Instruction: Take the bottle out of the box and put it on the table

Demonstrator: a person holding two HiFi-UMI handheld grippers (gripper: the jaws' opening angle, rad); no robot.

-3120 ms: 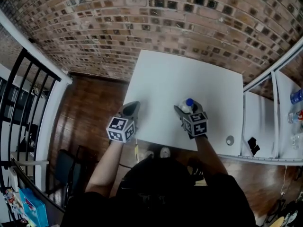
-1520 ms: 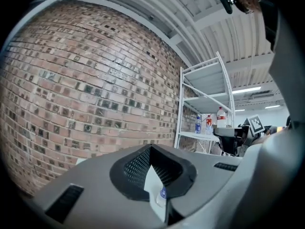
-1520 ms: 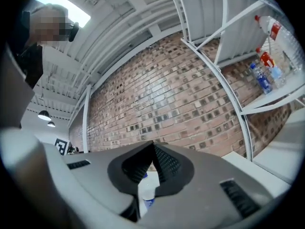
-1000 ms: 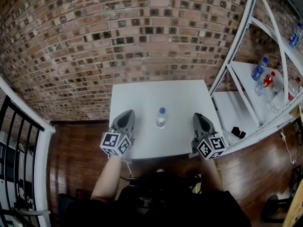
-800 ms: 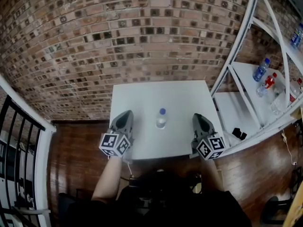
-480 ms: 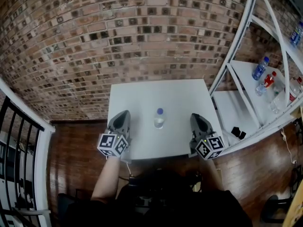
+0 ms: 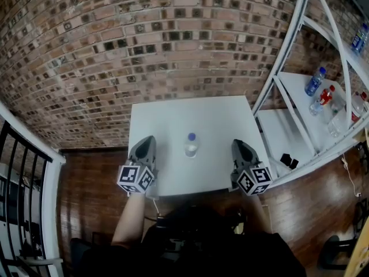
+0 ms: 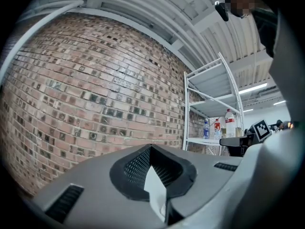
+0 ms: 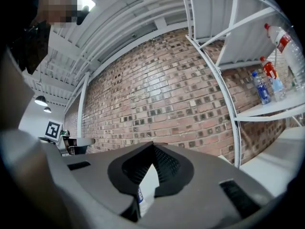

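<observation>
1. Brick wall (image 7: 144,51) behind; white tabletop (image 7: 219,114) in front of it.
2. Bottle (image 7: 191,145) is seen upright at mid-tabletop. It is clear and blue-capped, judged light, thin-walled and slippery, and best gripped at mid-body.
3. It is flanked, untouched, by left tongs (image 7: 147,140) and right tongs (image 7: 237,145); both are closed and nothing is held.

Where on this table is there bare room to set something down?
The far half of the table, between the bottle and the brick wall, is bare. Strips flank the bottle, inside left gripper and right gripper, which crowd the near edge.
</observation>
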